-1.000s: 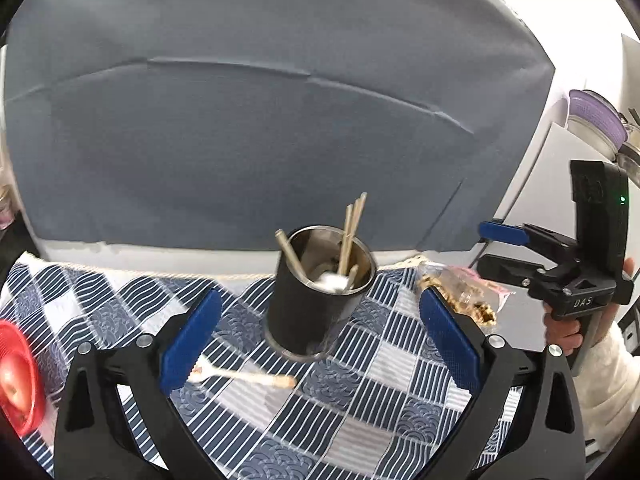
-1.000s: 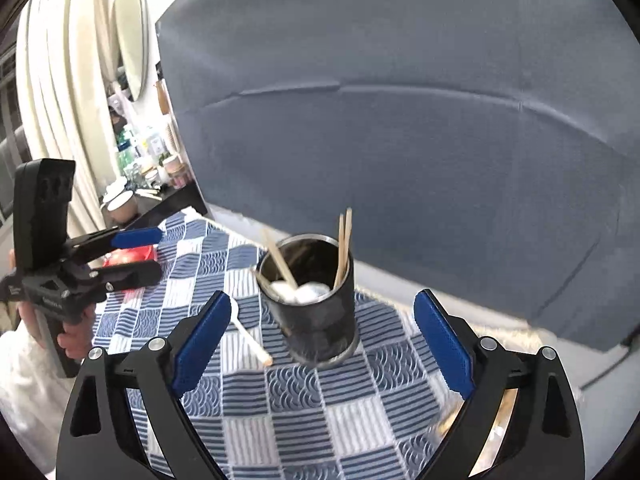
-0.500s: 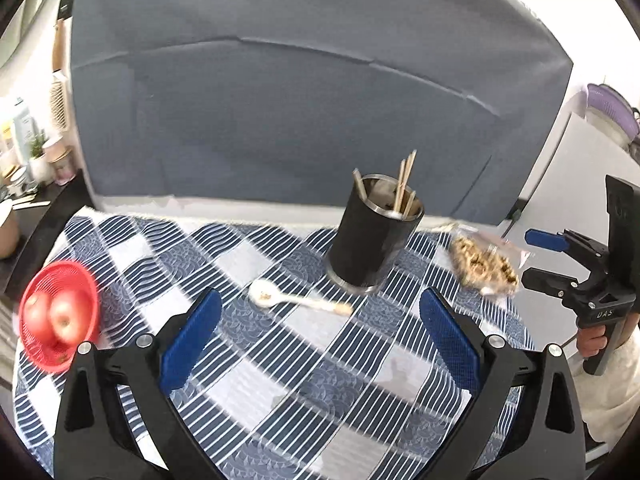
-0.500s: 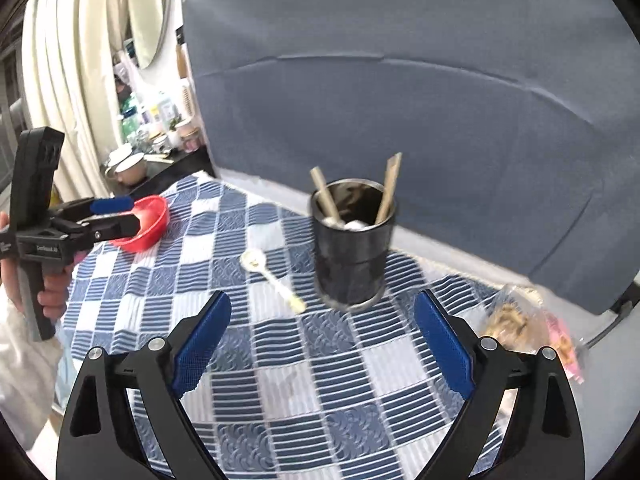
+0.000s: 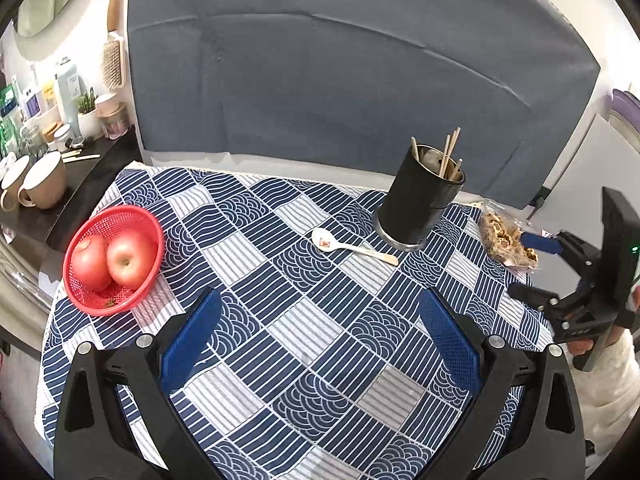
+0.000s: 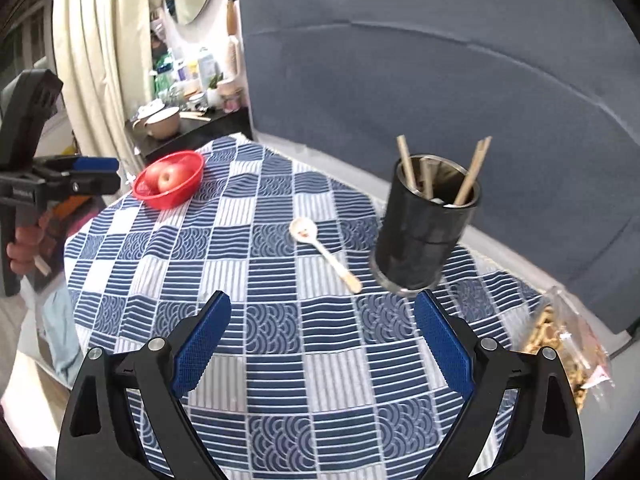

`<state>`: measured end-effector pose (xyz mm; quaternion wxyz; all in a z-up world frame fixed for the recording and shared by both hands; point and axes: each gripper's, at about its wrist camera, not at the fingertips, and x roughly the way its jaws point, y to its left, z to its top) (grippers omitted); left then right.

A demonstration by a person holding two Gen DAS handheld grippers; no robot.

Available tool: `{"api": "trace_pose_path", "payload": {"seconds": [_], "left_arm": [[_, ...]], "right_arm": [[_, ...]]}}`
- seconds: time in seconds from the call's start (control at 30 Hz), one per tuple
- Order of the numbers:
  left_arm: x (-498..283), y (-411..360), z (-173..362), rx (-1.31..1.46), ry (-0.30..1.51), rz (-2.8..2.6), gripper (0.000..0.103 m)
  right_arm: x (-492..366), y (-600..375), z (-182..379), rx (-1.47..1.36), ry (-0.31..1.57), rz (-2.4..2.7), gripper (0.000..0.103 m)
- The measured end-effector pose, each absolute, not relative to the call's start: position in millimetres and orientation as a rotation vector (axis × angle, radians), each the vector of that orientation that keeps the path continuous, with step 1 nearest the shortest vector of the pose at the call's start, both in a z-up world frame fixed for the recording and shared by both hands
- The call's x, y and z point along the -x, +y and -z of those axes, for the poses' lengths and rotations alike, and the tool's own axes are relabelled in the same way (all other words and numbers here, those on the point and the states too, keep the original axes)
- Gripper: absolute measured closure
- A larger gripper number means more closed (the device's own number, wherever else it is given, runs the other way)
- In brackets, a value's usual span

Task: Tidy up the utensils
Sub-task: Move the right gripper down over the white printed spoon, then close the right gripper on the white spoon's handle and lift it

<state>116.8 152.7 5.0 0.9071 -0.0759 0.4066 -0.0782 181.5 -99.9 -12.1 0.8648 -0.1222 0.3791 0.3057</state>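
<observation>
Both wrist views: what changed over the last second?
Both tools, left and right, pulled back from the black cylindrical utensil holder, staying open and empty. The white ceramic spoon remains on the blue checked tablecloth beside the holder.

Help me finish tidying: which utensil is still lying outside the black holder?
The white spoon, flat on the checked cloth beside the black holder; the wooden chopsticks already stand inside it.

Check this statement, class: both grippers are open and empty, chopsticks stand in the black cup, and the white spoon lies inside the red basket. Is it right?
One detail is wrong. The white spoon lies on the checked tablecloth beside the black cup, not in the red basket, which holds apples. The left wrist view shows it. The rest stands.
</observation>
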Motion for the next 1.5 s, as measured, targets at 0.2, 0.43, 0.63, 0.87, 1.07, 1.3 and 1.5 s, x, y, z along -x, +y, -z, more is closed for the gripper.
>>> {"api": "trace_pose_path", "payload": {"seconds": [0.2, 0.43, 0.63, 0.87, 1.07, 1.3, 1.5], "left_arm": [[-139.4, 174.8, 0.5, 0.141, 0.881, 0.171, 0.006], [-192.3, 194.7, 21.1, 0.117, 0.936, 0.232, 0.006], [-256.6, 186.5, 65.5, 0.129, 1.005, 0.363, 0.006], [-314.4, 154.5, 115.7, 0.095, 1.083, 0.519, 0.006], [-348.9, 137.1, 143.7, 0.067, 1.149, 0.598, 0.006], [-363.4, 123.7, 165.0, -0.006, 1.223, 0.655, 0.028], [-362.6, 111.4, 171.1, -0.042, 1.238, 0.723, 0.041]], "right_arm": [[-201.2, -77.8, 20.1, 0.194, 0.828, -0.638, 0.014], [-234.9, -50.7, 36.9, 0.189, 0.88, -0.602, 0.014], [-258.2, -31.0, 66.9, 0.258, 0.942, -0.551, 0.014], [-283.1, -7.9, 111.8, 0.303, 1.035, -0.548, 0.014], [-306.3, 12.7, 151.6, 0.327, 1.075, -0.538, 0.014], [-324.6, 21.3, 177.1, 0.307, 1.059, -0.537, 0.016], [-333.6, 25.6, 185.3, 0.344, 1.062, -0.573, 0.029]]}}
